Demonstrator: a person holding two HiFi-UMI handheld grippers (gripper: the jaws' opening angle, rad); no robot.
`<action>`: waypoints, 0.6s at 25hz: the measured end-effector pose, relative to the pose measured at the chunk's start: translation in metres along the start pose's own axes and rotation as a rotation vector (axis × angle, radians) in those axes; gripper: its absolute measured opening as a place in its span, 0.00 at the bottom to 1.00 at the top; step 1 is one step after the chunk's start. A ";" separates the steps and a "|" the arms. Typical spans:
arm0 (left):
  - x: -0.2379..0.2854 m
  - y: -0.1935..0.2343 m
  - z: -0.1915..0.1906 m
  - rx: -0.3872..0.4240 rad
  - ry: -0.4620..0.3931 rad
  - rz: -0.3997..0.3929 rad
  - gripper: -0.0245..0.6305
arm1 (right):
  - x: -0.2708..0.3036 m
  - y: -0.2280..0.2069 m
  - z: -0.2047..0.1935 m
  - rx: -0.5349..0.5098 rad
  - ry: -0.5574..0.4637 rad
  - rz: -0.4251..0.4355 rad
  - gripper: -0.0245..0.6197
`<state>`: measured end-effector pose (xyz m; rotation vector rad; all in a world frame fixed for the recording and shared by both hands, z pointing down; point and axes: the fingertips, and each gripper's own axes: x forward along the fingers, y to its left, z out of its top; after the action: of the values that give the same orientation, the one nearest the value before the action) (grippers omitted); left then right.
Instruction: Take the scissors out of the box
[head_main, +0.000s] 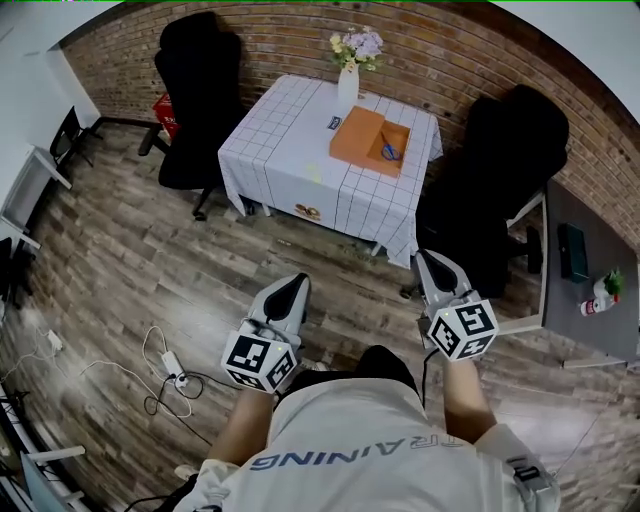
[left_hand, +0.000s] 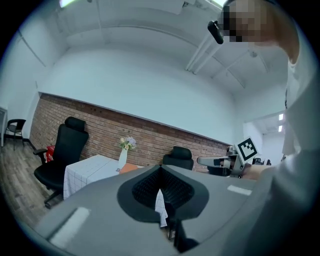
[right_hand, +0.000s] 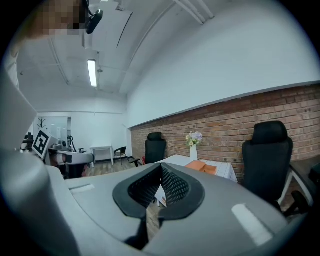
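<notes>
Approach: left claw (head_main: 291, 287) and right claw (head_main: 437, 262) both pressed together, empty; scissors (head_main: 390, 152) in orange box (head_main: 352, 150) on worktop (head_main: 285, 150), well ahead. Close in, then spread one claw over the handles.

The box (head_main: 362, 138) is orange, the scissors (head_main: 390, 152) blue-handled, the tablecloth (head_main: 285, 150) white with a dark grid, the chairs (head_main: 200, 90) black, the wall (head_main: 450, 50) red-brown brick.
</notes>
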<state>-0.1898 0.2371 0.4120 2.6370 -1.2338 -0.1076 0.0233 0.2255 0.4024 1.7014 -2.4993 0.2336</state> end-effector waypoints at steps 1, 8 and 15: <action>0.004 0.002 -0.002 -0.005 0.005 -0.008 0.04 | 0.003 -0.002 0.001 -0.005 0.007 -0.007 0.06; 0.043 0.017 -0.003 -0.023 0.004 -0.041 0.04 | 0.037 -0.030 0.001 -0.012 0.034 -0.021 0.06; 0.111 0.034 0.021 0.021 -0.001 -0.032 0.04 | 0.093 -0.073 0.020 0.015 -0.002 0.012 0.06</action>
<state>-0.1473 0.1276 0.4034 2.6758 -1.1997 -0.1013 0.0570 0.1110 0.4041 1.6929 -2.5163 0.2520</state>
